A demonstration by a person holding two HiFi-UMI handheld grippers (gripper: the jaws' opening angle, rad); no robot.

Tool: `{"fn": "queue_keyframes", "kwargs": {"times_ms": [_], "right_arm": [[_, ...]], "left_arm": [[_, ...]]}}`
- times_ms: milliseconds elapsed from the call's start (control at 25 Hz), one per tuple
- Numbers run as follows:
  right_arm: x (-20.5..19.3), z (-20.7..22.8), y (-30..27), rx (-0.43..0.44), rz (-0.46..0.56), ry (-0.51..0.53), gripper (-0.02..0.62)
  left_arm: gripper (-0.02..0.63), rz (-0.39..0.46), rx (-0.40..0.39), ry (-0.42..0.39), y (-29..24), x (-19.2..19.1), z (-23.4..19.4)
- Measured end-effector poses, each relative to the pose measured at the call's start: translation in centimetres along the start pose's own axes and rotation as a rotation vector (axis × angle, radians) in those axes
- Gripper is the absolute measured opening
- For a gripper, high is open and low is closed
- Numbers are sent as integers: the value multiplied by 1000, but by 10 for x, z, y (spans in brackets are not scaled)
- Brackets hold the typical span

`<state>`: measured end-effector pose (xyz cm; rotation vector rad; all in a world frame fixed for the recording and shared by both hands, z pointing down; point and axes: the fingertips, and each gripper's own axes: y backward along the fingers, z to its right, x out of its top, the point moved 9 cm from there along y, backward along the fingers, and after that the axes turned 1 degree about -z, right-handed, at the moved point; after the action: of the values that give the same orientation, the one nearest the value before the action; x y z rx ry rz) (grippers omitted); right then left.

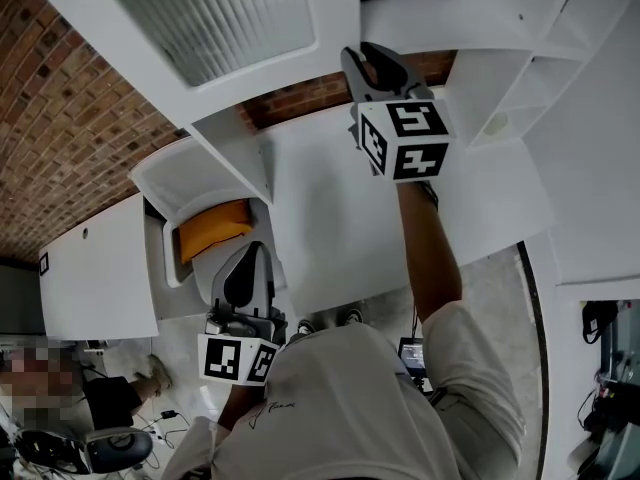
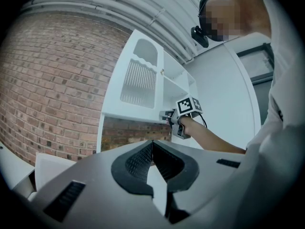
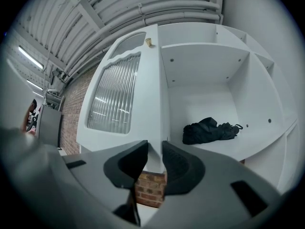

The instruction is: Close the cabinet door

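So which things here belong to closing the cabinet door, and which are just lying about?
Job in hand:
cabinet door, open
right gripper, shut on the door's lower edge

Lying about:
black bundle on the shelf
orange object lower down
left gripper, shut, empty

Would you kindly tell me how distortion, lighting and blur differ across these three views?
Head view: milder bending, dim overall, the right gripper sharp. Left gripper view: strong fisheye with black corners, a bowed brick wall. Right gripper view: same fisheye, the cabinet door curved, bright streaks on its ribbed glass.
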<state>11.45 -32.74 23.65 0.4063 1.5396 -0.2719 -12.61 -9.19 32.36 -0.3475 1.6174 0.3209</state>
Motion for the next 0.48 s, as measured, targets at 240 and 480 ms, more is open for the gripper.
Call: {"fn": "queue_keyframes", "kwargs": {"times_ms": [240, 480], "right_arm": [[0, -1, 1, -22, 4, 7, 94], [-1, -5, 4, -58, 21, 17, 94]], "left_arm": [[17, 2, -5, 4, 1, -1, 2], [17, 2, 5, 9, 7, -1, -1]]}}
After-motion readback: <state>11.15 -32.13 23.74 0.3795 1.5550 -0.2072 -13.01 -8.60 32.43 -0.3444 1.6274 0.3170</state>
